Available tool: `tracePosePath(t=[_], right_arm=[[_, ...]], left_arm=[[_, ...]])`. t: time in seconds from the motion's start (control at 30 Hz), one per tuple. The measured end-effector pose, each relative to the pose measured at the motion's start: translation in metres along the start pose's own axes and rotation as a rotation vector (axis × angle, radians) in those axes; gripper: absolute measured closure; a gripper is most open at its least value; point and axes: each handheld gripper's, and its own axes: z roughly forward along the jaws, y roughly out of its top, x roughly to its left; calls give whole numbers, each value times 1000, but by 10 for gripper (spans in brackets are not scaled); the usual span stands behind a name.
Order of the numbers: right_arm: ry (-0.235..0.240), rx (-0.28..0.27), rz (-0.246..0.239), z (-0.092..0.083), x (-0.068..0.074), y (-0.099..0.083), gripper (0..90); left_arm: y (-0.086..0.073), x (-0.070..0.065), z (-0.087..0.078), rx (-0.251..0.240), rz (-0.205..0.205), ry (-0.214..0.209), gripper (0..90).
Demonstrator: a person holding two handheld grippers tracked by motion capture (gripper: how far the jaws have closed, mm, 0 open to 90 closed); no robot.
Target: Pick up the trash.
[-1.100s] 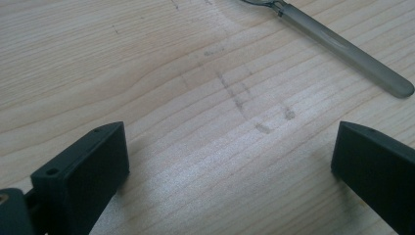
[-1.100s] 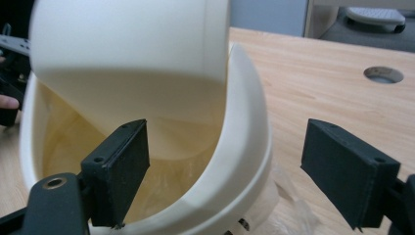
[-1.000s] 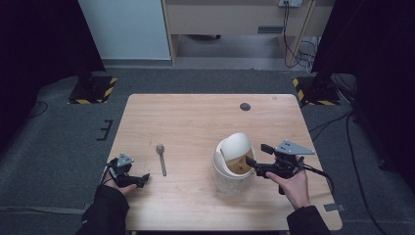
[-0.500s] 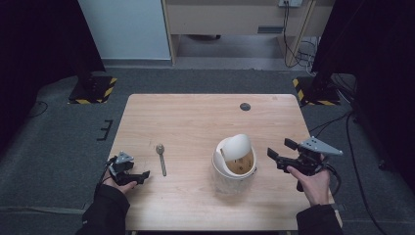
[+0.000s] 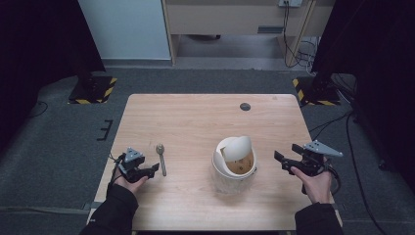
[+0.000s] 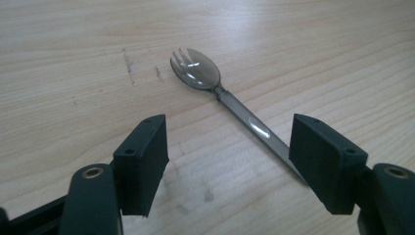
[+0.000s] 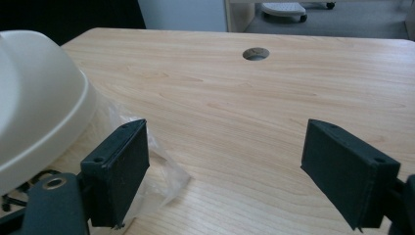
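- On the near left of the table (image 5: 195, 117), the left gripper (image 5: 152, 169) sits low beside the spork (image 5: 160, 157). In the left gripper view the spork (image 6: 230, 103) lies flat on the wood, bowl pointing away, with its handle running under the right-hand jaw.
- The jaws of the left gripper (image 6: 230, 161) stand apart with bare wood between them. They have just been closing, yet neither pad presses the handle.
- The right gripper (image 5: 288, 159) is held off to the right of the bowl (image 5: 235, 164), jaws wide apart and clamped on nothing.
- The bowl's lid (image 5: 239, 147) leans tilted on the rim, leaving the brown contents exposed. In the right gripper view the lid (image 7: 39, 98) shows at the left edge, with a clear plastic wrapper (image 7: 156, 166) beside it on the table.
- Likely fault 1: the handle is off-centre under one jaw. Further closing could push the thin spork sideways or pin it flat instead of gripping it.
- Likely fault 2: the spork lies flush on the table, so the pads could slide over it and close on nothing.
- Likely fault 3: the lid is poorly seated, and a knock to the bowl could make it slip off.
- Change from the earlier frames: the right gripper was at the bowl's rim a second ago and is now well clear to the right. Bowl, lid and spork lie as before.
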Motion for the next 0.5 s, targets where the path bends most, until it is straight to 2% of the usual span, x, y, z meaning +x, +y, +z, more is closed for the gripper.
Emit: tracePosePath(t=[0.3, 0.5], right_arm=[[-28, 36, -7, 5, -5, -7, 174], [-31, 52, -7, 8, -5, -9, 174]], left_arm=[[4, -7, 22, 16, -58, 7, 333], [7, -9, 31, 25, -56, 31, 364]])
